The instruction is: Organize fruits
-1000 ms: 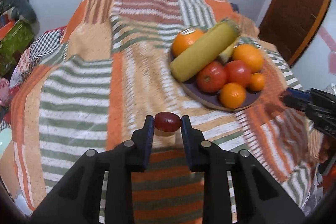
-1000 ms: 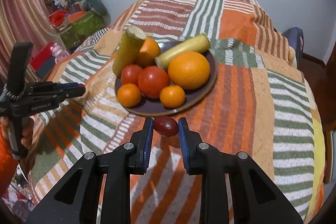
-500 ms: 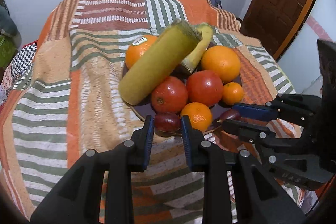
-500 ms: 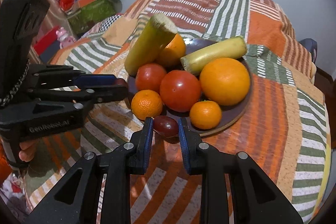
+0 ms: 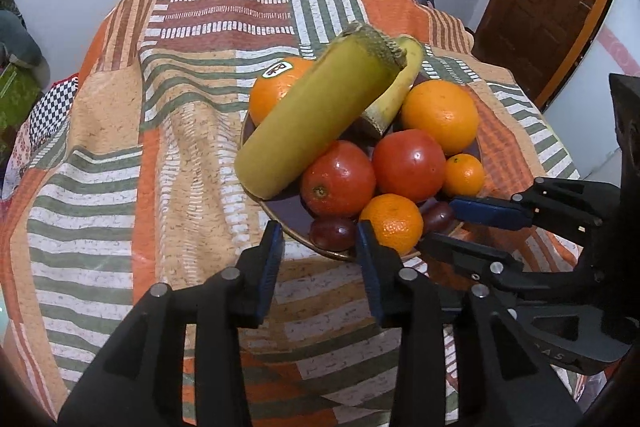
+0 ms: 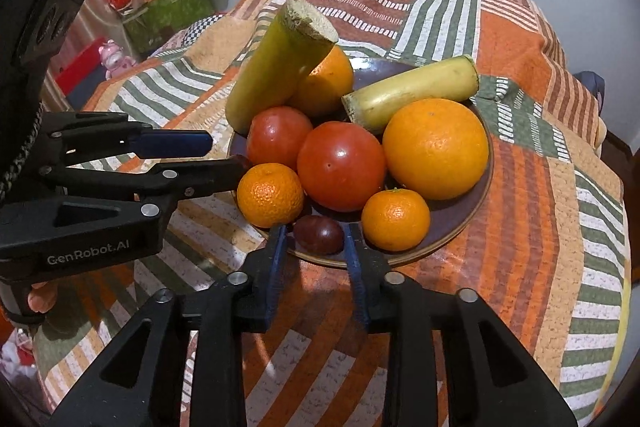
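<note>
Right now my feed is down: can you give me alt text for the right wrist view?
The right gripper, jaws open, has a dark red grape lying loose between them on the near rim of a brown plate piled with oranges, tomatoes, mandarins and two cut bananas. The left gripper, also open, reaches in from the left over the striped tablecloth.

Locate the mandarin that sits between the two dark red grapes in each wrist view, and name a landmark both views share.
Left wrist: the mandarin lies at the plate's near rim, just right of the left gripper.
Right wrist: the same mandarin lies left of centre, upper left of the right gripper.
Shared landmark: the big green-yellow cut stalk leaning on the stickered orange.
</note>
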Demonstrator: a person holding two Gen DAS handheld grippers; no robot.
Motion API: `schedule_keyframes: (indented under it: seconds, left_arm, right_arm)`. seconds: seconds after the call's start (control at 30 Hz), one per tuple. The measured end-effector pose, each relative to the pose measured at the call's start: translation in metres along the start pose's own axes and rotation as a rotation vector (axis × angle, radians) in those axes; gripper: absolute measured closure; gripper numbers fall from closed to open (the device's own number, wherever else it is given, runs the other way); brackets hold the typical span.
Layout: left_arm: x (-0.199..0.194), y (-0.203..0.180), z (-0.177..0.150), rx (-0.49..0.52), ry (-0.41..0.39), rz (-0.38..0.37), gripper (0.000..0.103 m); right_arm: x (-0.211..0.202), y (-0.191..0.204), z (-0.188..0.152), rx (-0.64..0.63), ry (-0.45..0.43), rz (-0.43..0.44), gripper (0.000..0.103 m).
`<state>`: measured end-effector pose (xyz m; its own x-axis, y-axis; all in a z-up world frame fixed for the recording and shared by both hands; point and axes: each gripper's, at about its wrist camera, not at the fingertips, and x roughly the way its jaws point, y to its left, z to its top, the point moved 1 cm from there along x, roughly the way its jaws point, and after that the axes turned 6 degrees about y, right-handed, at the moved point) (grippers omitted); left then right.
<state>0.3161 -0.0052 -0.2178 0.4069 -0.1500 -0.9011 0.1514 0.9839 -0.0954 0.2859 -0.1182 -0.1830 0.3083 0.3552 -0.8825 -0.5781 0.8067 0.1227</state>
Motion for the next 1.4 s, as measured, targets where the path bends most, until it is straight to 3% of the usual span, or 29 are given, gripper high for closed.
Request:
schedule_keyframes:
  seconds: [0.2,0.4,0.83,0.97,1.03,1.3,1.4]
  left_arm:
    - [-0.029,0.000,-0.008,-0.013,-0.051,0.012,0.065]
    - [-0.100,-0.012,-0.014,-0.030,-0.200,0.009,0.065]
    - [-0.282,-0.063,-0.070,-0.016,-0.627,0.092,0.064]
    - [-0.318,-0.075,-0.091,-0.007,-0.726,0.093,0.044]
    - [-0.332,-0.079,-0.101,-0.001,-0.760,0.093,0.043]
    - [-0.351,-0.084,-0.122,-0.015,-0.822,0.096,0.008]
    - [-0.353,-0.082,-0.126,-0.022,-0.830,0.099,0.005]
  right_arm:
    - [-0.022,-0.001,-0.004,0.015,-0.041,0.004,0.073]
    - [-0.082,0.003,-0.009,0.021,-0.165,-0.027,0.073]
    - [-0.268,0.055,-0.042,0.042,-0.631,-0.112,0.073]
    - [-0.294,0.073,-0.052,0.045,-0.704,-0.117,0.073]
    - [-0.300,0.078,-0.057,0.049,-0.727,-0.119,0.072]
    - [-0.310,0.091,-0.064,0.063,-0.801,-0.171,0.034]
    - [-0.310,0.094,-0.065,0.067,-0.814,-0.198,0.024]
